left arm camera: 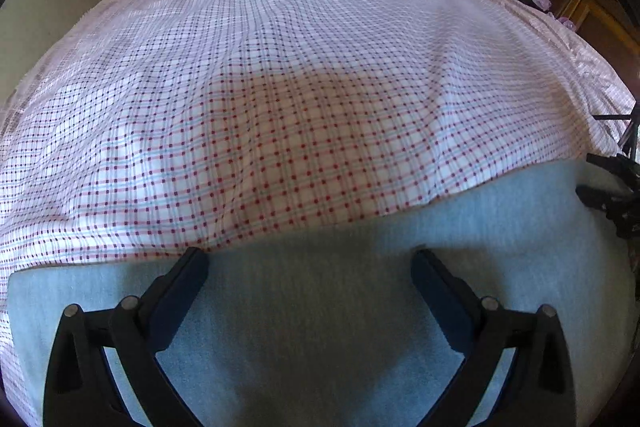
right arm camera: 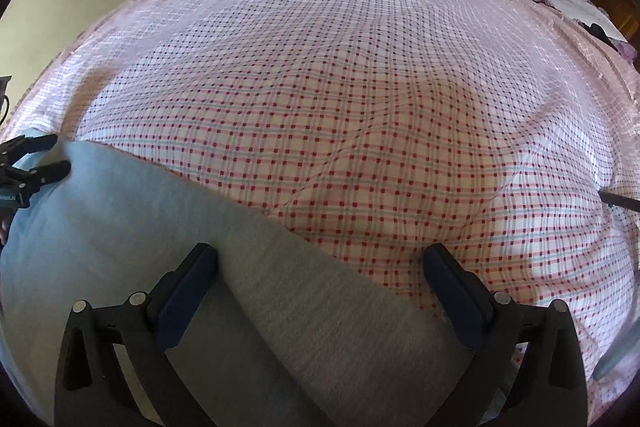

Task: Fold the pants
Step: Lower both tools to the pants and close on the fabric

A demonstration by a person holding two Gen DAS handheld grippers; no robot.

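The pants [left arm camera: 320, 307], pale grey-blue, lie flat on the checked bedspread [left arm camera: 300, 67] at the near edge of the bed. Both grippers hang just above the cloth, and neither one is gripping anything.

The left gripper [left arm camera: 310, 259] has its jaws wide apart, with the far edge of the pants running just past its fingertips. The right gripper [right arm camera: 320, 255] is equally wide; the edge of the pants slants across between its fingers [right arm camera: 440, 267], so the left finger is over cloth and the right one over bedspread. The left gripper also shows at the left rim of the right wrist view, beside the same edge.

The step in hand looks like taking hold of that edge to start a fold. To do it well, each gripper should probably drop until one finger slides under the cloth, pinch only the pants and not the bedspread, and close at matching points along the edge. Lifting both evenly would keep the fold line straight and free of bunching.
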